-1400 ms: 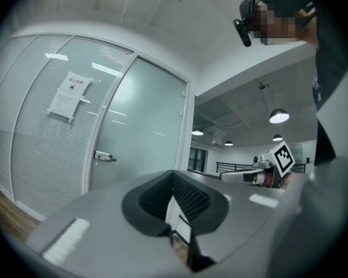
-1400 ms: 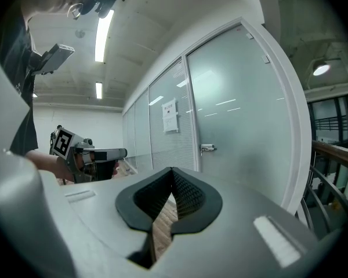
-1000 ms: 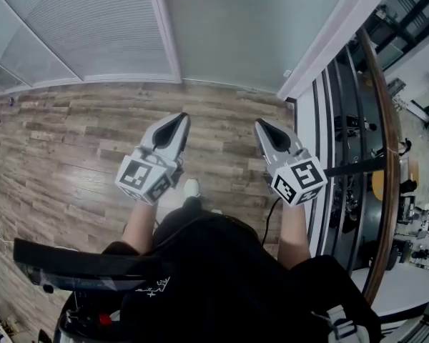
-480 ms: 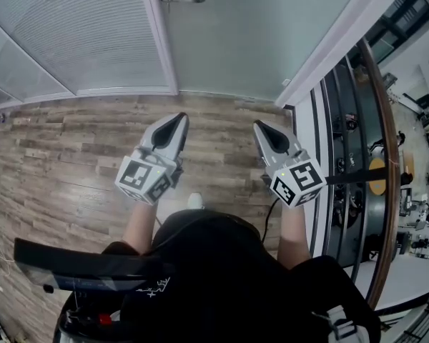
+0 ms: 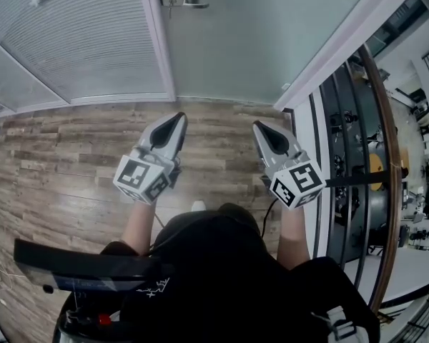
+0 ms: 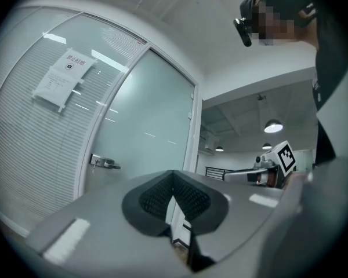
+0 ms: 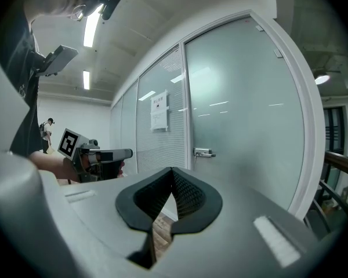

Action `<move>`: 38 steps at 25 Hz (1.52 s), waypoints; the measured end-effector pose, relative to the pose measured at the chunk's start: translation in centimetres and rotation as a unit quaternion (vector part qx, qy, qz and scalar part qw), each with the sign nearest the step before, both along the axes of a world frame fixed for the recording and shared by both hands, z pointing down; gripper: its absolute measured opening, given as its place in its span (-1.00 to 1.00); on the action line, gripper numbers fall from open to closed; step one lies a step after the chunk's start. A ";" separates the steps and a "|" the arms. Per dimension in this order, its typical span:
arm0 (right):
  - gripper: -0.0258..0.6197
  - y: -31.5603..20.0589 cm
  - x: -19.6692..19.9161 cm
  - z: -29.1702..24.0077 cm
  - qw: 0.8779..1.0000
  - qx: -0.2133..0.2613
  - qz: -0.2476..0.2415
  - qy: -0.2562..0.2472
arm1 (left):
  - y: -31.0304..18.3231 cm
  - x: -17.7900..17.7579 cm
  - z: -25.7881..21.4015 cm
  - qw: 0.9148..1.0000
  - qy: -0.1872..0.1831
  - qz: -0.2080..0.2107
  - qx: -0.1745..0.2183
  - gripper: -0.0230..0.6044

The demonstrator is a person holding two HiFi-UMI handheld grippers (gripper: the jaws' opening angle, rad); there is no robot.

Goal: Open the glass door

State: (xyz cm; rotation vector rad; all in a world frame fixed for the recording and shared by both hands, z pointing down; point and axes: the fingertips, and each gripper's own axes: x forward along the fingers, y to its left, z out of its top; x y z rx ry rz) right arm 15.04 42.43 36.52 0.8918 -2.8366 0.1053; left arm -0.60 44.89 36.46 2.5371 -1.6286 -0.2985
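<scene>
Both my sets of fingers are up in front of the glass door, not touching it.
My left fingers (image 5: 174, 124) are pressed shut with nothing in them, and my right fingers (image 5: 260, 131) are shut and empty too. They point side by side over the wood floor (image 5: 57, 163), with a gap between them. The glass door (image 5: 250, 41) is ahead of me, closed, well apart from both. Its metal handle (image 5: 183, 0) sits at the door's left edge, next to a stripy glass wall (image 5: 79, 41). A paper (image 6: 64, 79) hangs on that wall.
</scene>
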 end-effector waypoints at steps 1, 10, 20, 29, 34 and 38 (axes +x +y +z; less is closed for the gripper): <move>-0.91 -0.1 -0.1 0.2 1.000 -0.003 0.001 0.001 | -0.1 -0.3 0.0 1.000 0.000 0.000 0.000 -0.93; -0.91 -2.0 -1.8 0.0 1.000 -0.004 -0.009 -0.002 | -1.5 -1.6 0.2 1.000 0.005 -0.001 -0.007 -0.93; -0.92 -6.5 -2.3 -0.2 0.999 -0.002 -0.036 -0.006 | -4.9 -1.9 -0.3 0.999 -0.007 -0.031 -0.003 -0.93; -0.92 -11.7 -0.7 -0.5 0.998 -0.001 -0.061 -0.005 | -9.6 0.1 -0.5 0.999 -0.005 -0.050 -0.007 -0.93; -0.91 -13.0 -0.1 0.5 0.996 -0.009 -0.084 -0.008 | -11.5 2.0 0.2 0.999 -0.011 -0.048 -0.010 -0.93; -0.92 -14.2 0.4 0.7 0.995 -0.016 -0.097 -0.016 | -13.1 3.1 0.4 0.998 -0.013 -0.054 -0.012 -0.93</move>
